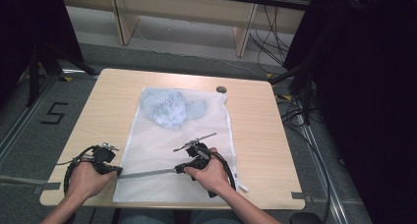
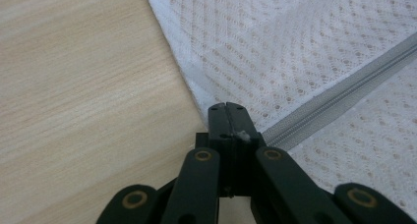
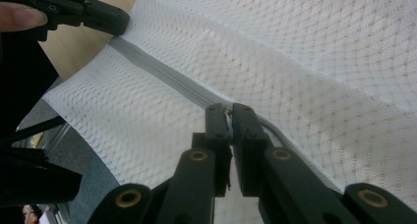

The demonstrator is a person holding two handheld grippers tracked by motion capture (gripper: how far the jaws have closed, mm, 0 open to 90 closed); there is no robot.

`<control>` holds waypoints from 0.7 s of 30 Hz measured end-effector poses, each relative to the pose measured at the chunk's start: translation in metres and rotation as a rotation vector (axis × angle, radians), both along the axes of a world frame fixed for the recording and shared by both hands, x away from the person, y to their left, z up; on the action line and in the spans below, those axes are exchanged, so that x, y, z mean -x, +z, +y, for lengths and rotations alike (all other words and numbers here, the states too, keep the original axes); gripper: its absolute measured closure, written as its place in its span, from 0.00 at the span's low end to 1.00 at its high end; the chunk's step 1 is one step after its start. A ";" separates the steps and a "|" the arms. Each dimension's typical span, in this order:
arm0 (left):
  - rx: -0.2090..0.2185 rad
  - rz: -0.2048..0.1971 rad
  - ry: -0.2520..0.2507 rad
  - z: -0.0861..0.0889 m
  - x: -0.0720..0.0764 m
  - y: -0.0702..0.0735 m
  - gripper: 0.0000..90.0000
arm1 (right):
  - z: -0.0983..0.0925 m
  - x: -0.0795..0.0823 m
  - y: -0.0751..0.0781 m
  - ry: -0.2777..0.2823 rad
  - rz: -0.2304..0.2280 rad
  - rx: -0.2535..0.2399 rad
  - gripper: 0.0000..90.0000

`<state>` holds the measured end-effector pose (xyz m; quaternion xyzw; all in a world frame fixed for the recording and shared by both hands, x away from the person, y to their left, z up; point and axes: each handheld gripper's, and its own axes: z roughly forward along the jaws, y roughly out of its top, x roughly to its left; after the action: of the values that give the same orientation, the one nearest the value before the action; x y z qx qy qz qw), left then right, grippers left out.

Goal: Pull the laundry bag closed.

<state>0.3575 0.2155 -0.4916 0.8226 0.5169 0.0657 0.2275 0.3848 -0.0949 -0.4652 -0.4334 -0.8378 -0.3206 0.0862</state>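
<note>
A white mesh laundry bag [image 1: 157,150] lies flat on the wooden table [image 1: 108,101], with a pale blue garment [image 1: 169,108] inside its far end. A grey zipper [image 1: 147,173] runs across the bag's near part. My left gripper [image 1: 118,171] is shut on the bag's left edge at the zipper's end; in the left gripper view its jaws [image 2: 227,106] meet over the hem, next to the zipper [image 2: 344,89]. My right gripper [image 1: 178,170] is shut on the zipper pull, a small metal piece pinched at its tips [image 3: 228,107]. The left gripper [image 3: 105,15] also shows at top left of the right gripper view.
A small dark round object [image 1: 222,89] sits at the table's far edge. Wooden furniture legs [image 1: 243,35] stand beyond the table. Cables [image 1: 295,111] run over the floor at right, and black stands flank both sides. The table's left part is bare wood [image 2: 74,86].
</note>
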 end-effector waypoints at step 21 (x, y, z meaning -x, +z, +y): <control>0.006 0.001 0.003 0.000 0.000 0.000 1.00 | -0.010 -0.001 0.000 -0.008 0.001 -0.003 0.97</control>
<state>0.3575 0.2157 -0.4918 0.8211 0.5185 0.0642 0.2298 0.3858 -0.1051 -0.4655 -0.4366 -0.8356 -0.3220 0.0860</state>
